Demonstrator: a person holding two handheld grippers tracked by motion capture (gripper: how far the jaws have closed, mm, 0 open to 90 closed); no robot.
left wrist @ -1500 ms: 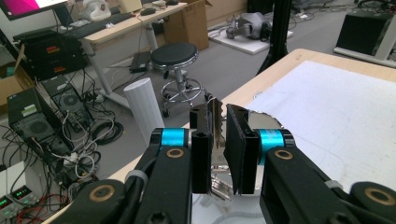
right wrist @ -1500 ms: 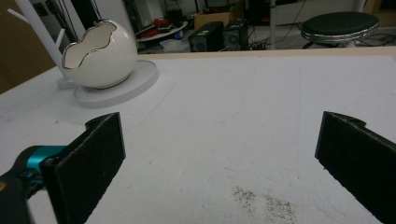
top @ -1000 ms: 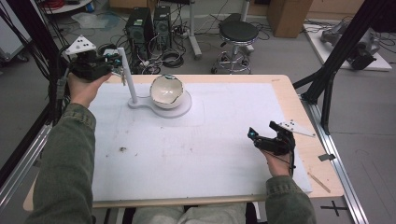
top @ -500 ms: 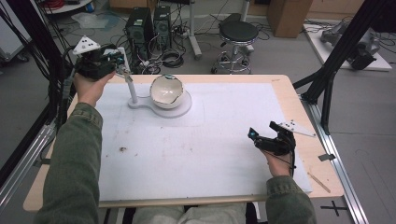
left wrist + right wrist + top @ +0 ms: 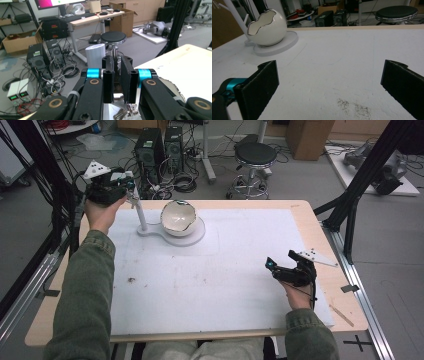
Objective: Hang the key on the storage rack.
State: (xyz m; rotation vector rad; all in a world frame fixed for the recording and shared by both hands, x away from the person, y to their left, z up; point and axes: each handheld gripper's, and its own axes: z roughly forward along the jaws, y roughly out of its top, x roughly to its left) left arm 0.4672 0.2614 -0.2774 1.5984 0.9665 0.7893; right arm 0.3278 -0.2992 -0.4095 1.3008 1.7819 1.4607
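At the far left corner of the white-topped table [image 5: 240,285], up and to the left of the white egg-shaped ceramic bowl with a jagged silver rim [image 5: 178,218], the left gripper [image 5: 125,184] is held in the air by the person's left hand [image 5: 102,212]. It sits at the top of the thin white branched post [image 5: 138,210] that rises from the flat white base [image 5: 192,236] just left of the bowl. In the left gripper view the two black jaws of the left gripper [image 5: 117,75] stand nearly pressed together, with only a narrow slit between them; something small and dark sits in that slit, but what it is cannot be made out. Past the jaws, a black round stool [image 5: 113,38] stands on the floor beyond the table edge.

The bowl itself rests upright on the round end of the base, near the table's far edge, its opening facing up.

Well to the right of the bowl and nearer the person, the right gripper [image 5: 280,269] lies low over the table top, held by the right hand [image 5: 296,295]. In the right gripper view its black padded jaws are spread wide with nothing between them, and they look across the bare white surface toward the bowl [image 5: 266,27], which is well apart from them. A patch of dark specks [image 5: 353,106] marks the surface just ahead of the right gripper [image 5: 329,85].
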